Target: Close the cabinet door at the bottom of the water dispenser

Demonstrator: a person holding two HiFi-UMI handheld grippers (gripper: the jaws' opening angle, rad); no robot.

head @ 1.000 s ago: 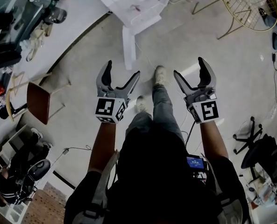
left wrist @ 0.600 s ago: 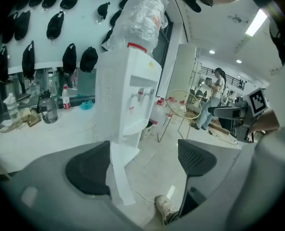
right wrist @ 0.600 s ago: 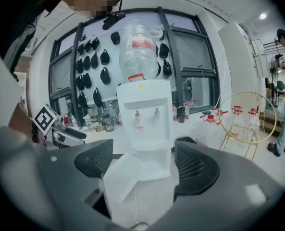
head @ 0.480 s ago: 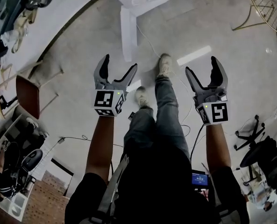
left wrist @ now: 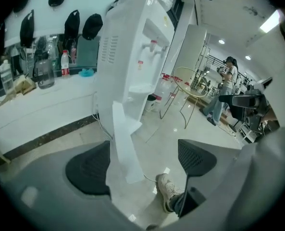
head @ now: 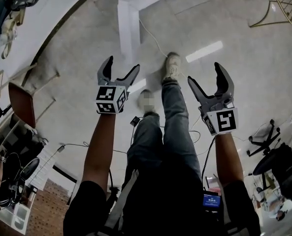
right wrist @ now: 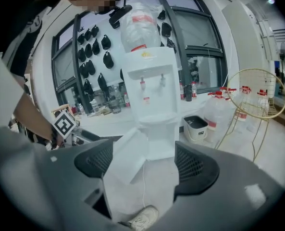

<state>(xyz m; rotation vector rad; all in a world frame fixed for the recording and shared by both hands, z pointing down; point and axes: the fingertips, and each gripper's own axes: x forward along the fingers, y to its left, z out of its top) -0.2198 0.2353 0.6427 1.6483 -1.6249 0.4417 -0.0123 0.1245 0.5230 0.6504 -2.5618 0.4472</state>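
Person stands on the open floor, facing the dispenser, which sits against the wall at the floor's far edge. A bottle is upended on top of it.

Door at the dispenser's foot stands swung out toward the person, edge-on in the head view. It is well apart from both grippers. Task not started; no contact yet.

Left gripper: jaws wide, nothing between them. In its own view the door only shows through the gap, far off. Right gripper: jaws wide too, nothing held, dispenser front framed between them.

A cord runs along the floor from the dispenser base toward the lead shoe.

Risks, as I judge them:
- Wide jaws meeting a thin door edge. One tip could slide past the edge so the panel wedges between the jaws; it would then drag the door instead of pushing it.
- Pushing near the hinge side gives little leverage, so the door may only half close.
- A hard shove could make the door bounce back open, or rock the top-heavy dispenser.
- The cord lies near the door's swing. If it sits in the gap at the base, the door may not seat.
- The same cord is by the lead foot, so stepping in could snag it.
- The left gripper looks the nearer one; reaching across with the right would be awkward.
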